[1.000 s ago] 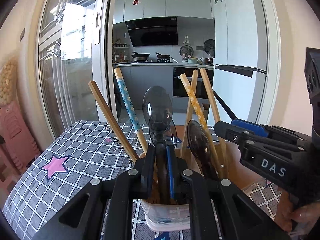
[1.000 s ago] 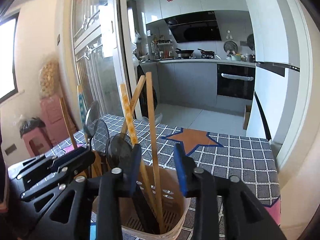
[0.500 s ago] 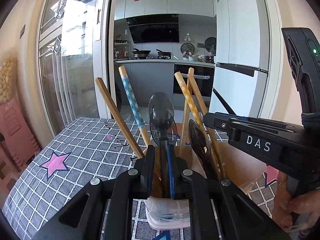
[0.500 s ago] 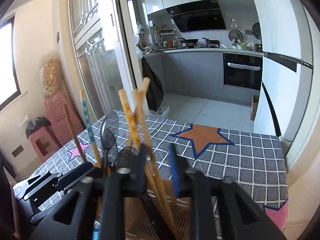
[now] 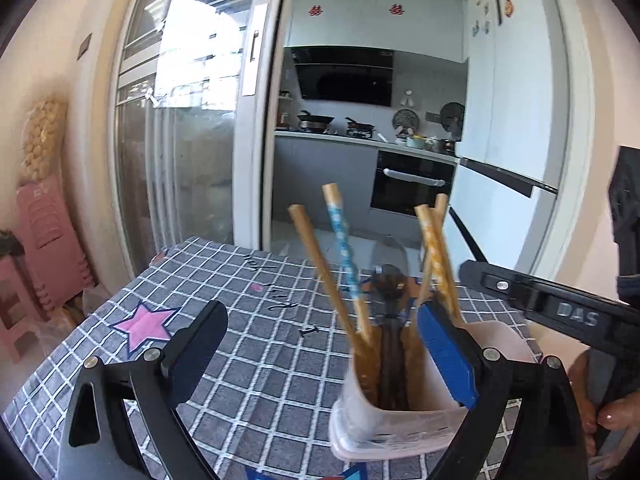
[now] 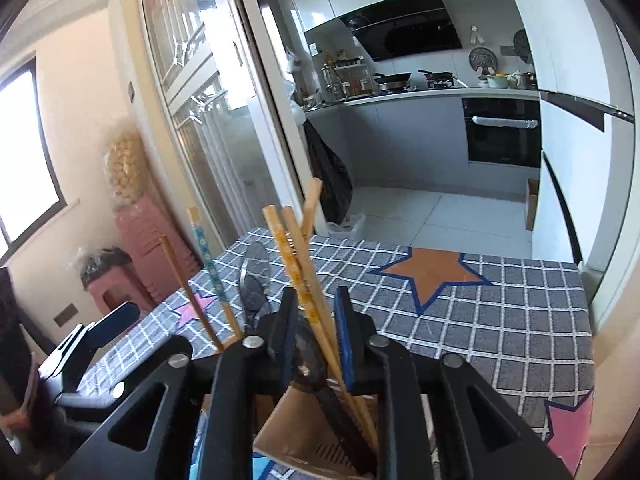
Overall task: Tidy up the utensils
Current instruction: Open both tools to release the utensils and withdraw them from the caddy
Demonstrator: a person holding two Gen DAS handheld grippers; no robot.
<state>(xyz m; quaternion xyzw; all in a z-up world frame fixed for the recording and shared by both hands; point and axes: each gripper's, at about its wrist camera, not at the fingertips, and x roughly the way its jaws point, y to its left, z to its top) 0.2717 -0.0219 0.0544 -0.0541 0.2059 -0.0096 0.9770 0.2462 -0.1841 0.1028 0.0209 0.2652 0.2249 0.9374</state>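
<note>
Left wrist view shows the checked desk (image 5: 120,364) with its pink star, and on it the pale plastic utensil holder (image 5: 404,424) standing upright near the lower right. Half a second ago the left hand-held gripper (image 5: 324,356) was clamped on the handle of the dark spoon (image 5: 388,280); its jaws now stand wide apart, released, with the holder just inside its blue right finger and the spoon left standing in the holder. That reads as the spoon having been dropped into place, so that item looks done.

Right wrist view has the right hand-held gripper (image 6: 316,340) over the same holder (image 6: 320,444). A second ago its jaws were well open; now they are nearly together around the plain wooden chopsticks (image 6: 308,276), and they appear to be grasping them, though actual contact cannot be confirmed past the blur. The yellow patterned chopstick (image 6: 288,260) runs through the same gap.

Standing in the holder besides these are a blue patterned chopstick (image 5: 344,248) and a plain wooden one (image 5: 320,264), both leaning left. Judging from this, most utensils are already gathered upright, and the remaining work is probably settling the chopstick bundle without tipping the light holder.
</note>
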